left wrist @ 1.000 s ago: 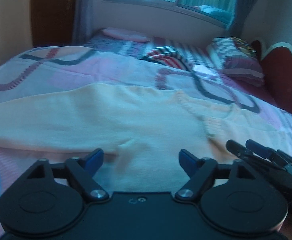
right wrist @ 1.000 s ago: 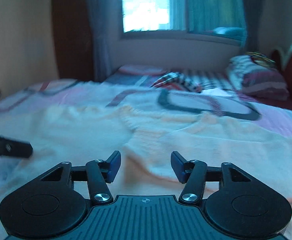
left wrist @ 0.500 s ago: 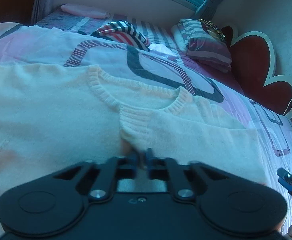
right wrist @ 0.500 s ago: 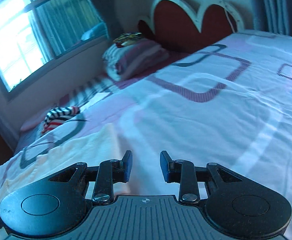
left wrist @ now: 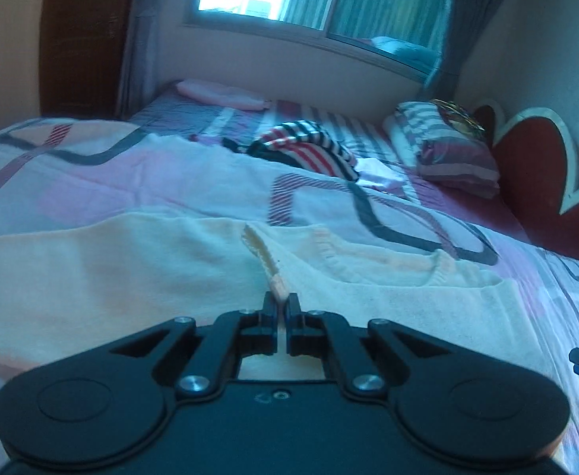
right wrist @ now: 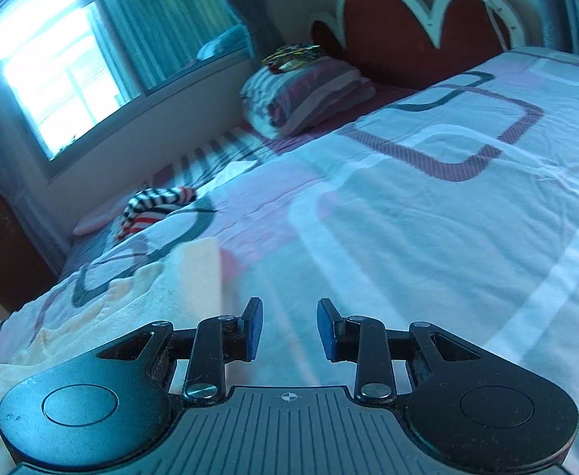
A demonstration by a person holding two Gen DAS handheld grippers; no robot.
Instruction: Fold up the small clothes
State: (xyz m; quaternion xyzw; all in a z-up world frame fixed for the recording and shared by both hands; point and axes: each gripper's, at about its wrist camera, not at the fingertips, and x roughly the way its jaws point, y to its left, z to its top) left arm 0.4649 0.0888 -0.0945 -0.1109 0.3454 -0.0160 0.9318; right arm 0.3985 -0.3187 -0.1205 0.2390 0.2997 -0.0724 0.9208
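Sweater, pale cream knit w/ ribbed collar, flat on patterned pink-white bedspread. My left tongs clenched on pinched ridge nr neckline. Right tongs closing, nothing between, beside sleeve edge. Soft, light, stretchy; best grabbed at shoulder/hem, not mid-panel.

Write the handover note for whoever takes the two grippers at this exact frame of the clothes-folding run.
Left gripper: shut on the ribbed neckline of the cream knit sweater, a narrow pinch of fabric standing up between the pads.
Right gripper: jaws closing with nothing between them, only the patterned bedspread in front; the sweater's edge lies to its left.
Sweater: spread flat on the bed, no fold visible yet.
Striped garment: lying bunched further up the bed, untouched.
Left to do: probably get the right gripper onto the sweater, then make the folds; the striped piece likely follows.
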